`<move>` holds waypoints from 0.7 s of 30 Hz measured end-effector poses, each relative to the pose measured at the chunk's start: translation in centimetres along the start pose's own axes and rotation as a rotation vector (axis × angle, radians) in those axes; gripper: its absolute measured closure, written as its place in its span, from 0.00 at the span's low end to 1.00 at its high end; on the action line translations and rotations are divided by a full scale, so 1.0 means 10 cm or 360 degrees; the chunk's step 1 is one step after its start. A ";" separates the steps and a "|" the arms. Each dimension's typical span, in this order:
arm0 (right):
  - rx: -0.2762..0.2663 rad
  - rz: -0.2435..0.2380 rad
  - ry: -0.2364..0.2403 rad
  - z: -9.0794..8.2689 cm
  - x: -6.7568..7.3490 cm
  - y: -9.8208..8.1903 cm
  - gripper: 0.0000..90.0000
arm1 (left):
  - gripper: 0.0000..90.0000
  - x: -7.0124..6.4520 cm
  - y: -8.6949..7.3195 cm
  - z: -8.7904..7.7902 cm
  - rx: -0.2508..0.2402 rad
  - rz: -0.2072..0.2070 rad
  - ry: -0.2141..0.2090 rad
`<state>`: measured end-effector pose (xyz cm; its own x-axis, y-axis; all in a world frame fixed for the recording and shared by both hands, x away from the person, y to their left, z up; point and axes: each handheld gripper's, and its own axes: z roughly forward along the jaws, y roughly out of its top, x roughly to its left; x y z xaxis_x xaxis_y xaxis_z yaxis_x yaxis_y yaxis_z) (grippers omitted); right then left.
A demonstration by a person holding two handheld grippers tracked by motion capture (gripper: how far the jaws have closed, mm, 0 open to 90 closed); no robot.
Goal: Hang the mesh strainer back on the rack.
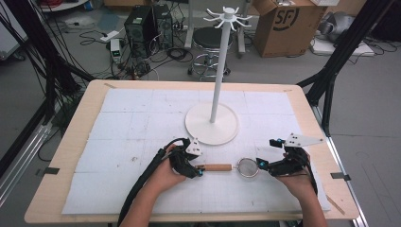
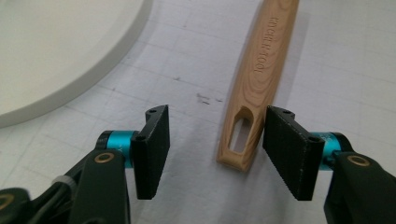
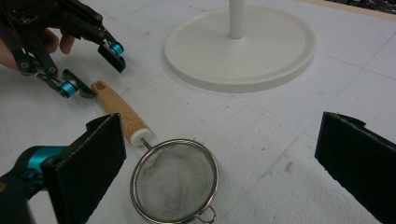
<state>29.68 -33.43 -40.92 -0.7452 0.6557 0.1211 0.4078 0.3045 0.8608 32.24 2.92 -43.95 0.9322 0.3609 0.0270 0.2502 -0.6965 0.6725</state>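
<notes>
L tongs [image 2: 212, 154] gape around the strainer's wooden handle [image 2: 261, 79], pads clear, so center on the slot & squeeze; R tongs [image 3: 224, 177] wide open, empty.

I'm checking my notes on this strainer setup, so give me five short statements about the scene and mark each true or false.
1. The strainer lies flat on the table mat. True.
2. The left tongs are clamped shut on the wooden handle. False: their jaws stand open, with the handle's slotted end between them, close to one pad.
3. The strainer hangs from a hook of the white stand. False: it lies on the mat in front of the stand's round base.
4. The right tongs are open, with the mesh bowl between their pads. True.
5. The handle is black plastic. False: it is light wood with lettering along it.
</notes>
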 end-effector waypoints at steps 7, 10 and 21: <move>0.0000 0.0014 0.0008 -0.01 -0.01 0.00 0.01 | 0.41 0.08 -0.04 -0.07 -0.0038 -0.0060 -0.0001; -0.0013 0.0009 0.0002 -0.02 -0.02 -0.01 0.01 | 0.39 0.09 -0.06 -0.12 -0.0062 -0.0079 -0.0007; 0.0007 -0.0013 0.0009 0.01 0.00 0.00 0.01 | 0.27 0.11 -0.27 -0.54 -0.0257 -0.0159 -0.0012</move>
<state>29.70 -33.38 -40.97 -0.7516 0.6492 0.1172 0.4041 0.3127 0.8596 31.20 8.55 -41.73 0.9070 0.4181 -0.0512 0.2969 -0.5484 0.7817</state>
